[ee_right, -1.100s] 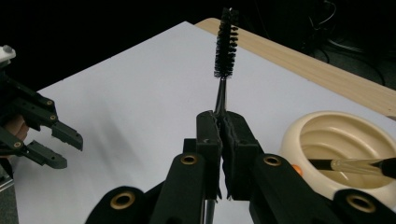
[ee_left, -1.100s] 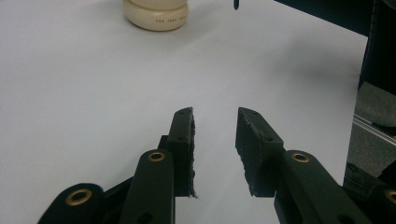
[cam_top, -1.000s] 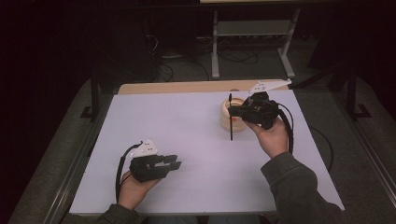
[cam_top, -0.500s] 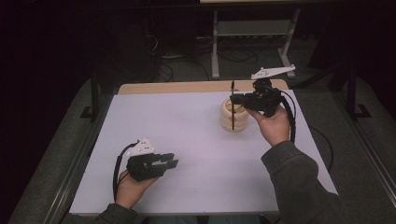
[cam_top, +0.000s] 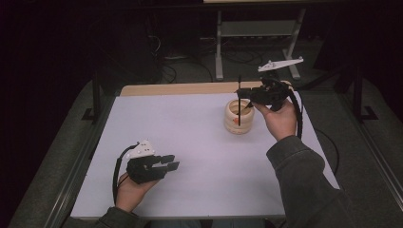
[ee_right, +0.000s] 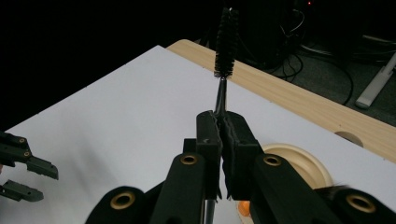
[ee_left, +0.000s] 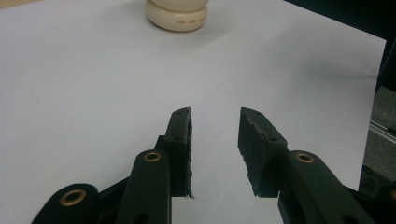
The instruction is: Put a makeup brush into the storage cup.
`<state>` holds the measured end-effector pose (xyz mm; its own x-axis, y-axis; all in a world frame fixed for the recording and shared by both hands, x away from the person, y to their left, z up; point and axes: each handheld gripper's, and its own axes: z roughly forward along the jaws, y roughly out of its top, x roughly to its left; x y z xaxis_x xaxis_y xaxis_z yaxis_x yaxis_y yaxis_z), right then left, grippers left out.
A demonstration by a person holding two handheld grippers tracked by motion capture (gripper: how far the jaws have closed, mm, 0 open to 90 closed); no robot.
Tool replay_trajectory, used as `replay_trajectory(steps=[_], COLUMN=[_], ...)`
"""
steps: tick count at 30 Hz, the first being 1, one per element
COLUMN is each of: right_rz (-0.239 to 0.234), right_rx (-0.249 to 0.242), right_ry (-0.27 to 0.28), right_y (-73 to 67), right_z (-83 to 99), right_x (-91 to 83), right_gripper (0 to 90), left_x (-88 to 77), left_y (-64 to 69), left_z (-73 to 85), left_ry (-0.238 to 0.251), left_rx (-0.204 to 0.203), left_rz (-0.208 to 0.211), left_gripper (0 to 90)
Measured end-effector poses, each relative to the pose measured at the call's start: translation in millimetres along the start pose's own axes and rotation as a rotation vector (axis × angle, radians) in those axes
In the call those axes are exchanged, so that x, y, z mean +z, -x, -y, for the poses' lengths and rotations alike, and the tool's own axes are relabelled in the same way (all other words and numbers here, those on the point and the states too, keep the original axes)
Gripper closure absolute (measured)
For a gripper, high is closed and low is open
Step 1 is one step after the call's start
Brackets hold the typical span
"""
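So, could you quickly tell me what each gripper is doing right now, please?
Left gripper: open, nothing between its jaws, which have just been opening.
Right gripper: closed on a thin black brush.

A dim lab or workshop: a white-covered surface (cam_top: 190,142) on a metal frame, loose cables (cam_top: 178,71) at 12 o'clock, a grey stand (cam_top: 259,33) at 1 o'clock.

Lighting: my table sheet (cam_top: 190,142) evenly lit from above, surroundings near black; soft shadows; my near jaws slightly blurred.
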<state>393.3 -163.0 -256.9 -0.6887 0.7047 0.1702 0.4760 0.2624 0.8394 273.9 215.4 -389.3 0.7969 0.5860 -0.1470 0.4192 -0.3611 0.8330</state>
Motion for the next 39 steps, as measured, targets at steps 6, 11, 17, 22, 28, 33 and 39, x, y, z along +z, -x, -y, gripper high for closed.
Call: replay_trajectory(steps=[6, 11, 17, 22, 28, 33, 39], right_rz=[0.011, 0.025, 0.042, 0.052, 0.064, 0.074, 0.085], right_rx=[0.008, 0.026, 0.046, 0.060, 0.071, 0.079, 0.085], right_ry=[0.008, 0.009, 0.009, 0.005, 0.012, 0.016, 0.012], right_y=[3.2, 7.9, 14.2, 20.8, 26.1, 29.3, 31.1], right_z=[-8.5, -13.4, -18.4, -21.9, -27.0, -31.2, -33.9], right_x=[1.0, 5.0, 6.3, 7.1, 6.9, 10.0, 14.7], right_gripper=[85.0, 85.0, 84.9, 84.9, 84.9, 84.9, 85.0], left_x=[-0.7, -2.0, -2.3, -3.0, -3.7, -4.2, -5.6], left_y=[-1.4, -2.0, -2.8, -2.5, -2.5, -2.3, -2.7], left_z=[0.4, 0.3, 0.7, 0.5, 0.1, -0.2, -0.3], left_ry=[-0.001, 0.006, 0.000, 0.003, 0.001, 0.011, 0.008], left_rx=[-0.013, -0.026, -0.017, -0.016, -0.012, -0.016, -0.020], left_rz=[-0.004, -0.007, -0.008, -0.005, -0.004, -0.005, -0.007], left_gripper=[63.3, 62.3, 62.3, 62.3, 62.2, 62.2, 62.2])
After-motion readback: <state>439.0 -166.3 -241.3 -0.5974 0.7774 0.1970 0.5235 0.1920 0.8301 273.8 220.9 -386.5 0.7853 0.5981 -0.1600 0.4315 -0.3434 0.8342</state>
